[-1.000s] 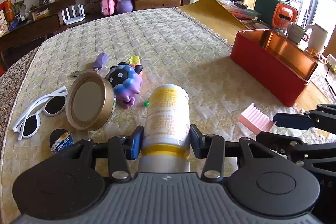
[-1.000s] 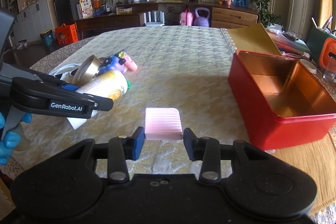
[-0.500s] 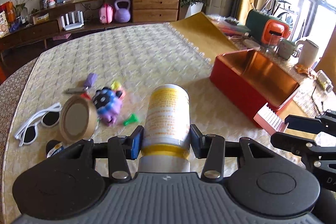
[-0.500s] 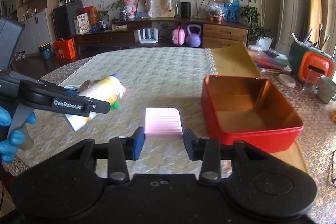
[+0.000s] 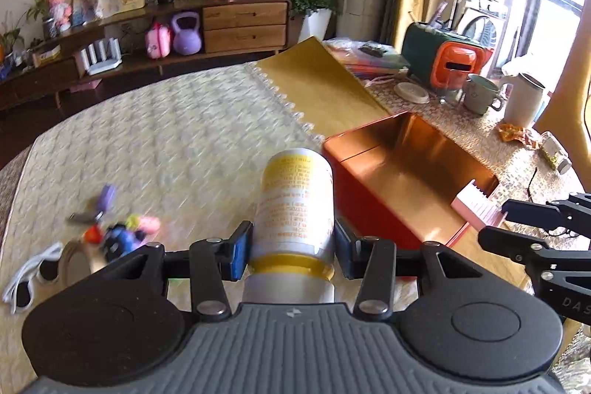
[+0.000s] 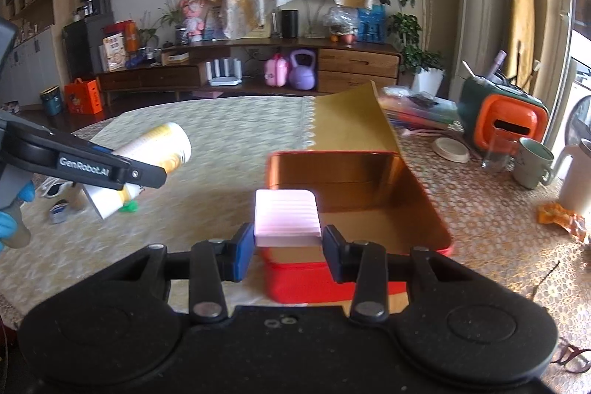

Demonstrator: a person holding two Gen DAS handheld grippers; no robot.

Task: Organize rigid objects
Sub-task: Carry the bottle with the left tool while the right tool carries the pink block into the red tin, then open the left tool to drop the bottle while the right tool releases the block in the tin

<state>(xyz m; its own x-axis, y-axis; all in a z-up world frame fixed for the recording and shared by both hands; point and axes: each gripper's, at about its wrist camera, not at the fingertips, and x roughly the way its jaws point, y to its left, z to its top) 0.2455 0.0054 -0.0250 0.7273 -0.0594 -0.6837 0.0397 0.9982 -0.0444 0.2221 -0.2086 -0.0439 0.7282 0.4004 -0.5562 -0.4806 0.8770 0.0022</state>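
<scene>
Nearing the red tin (image 5: 373,194) now, both grippers' loads formerly farther back.

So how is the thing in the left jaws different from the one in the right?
The yellow-and-white bottle is a tall round cylinder with printed text; the pink ridged block is flat, squarish and plain. The bottle is beside the red tin, while the block is above its near edge. Both are clamped between jaws, lifted off the table.

Ahead of the fingers the red tin (image 6: 424,209) stands open and unobstructed inside; mugs (image 6: 532,163) and a toaster (image 6: 502,120) crowd beyond-right.
</scene>
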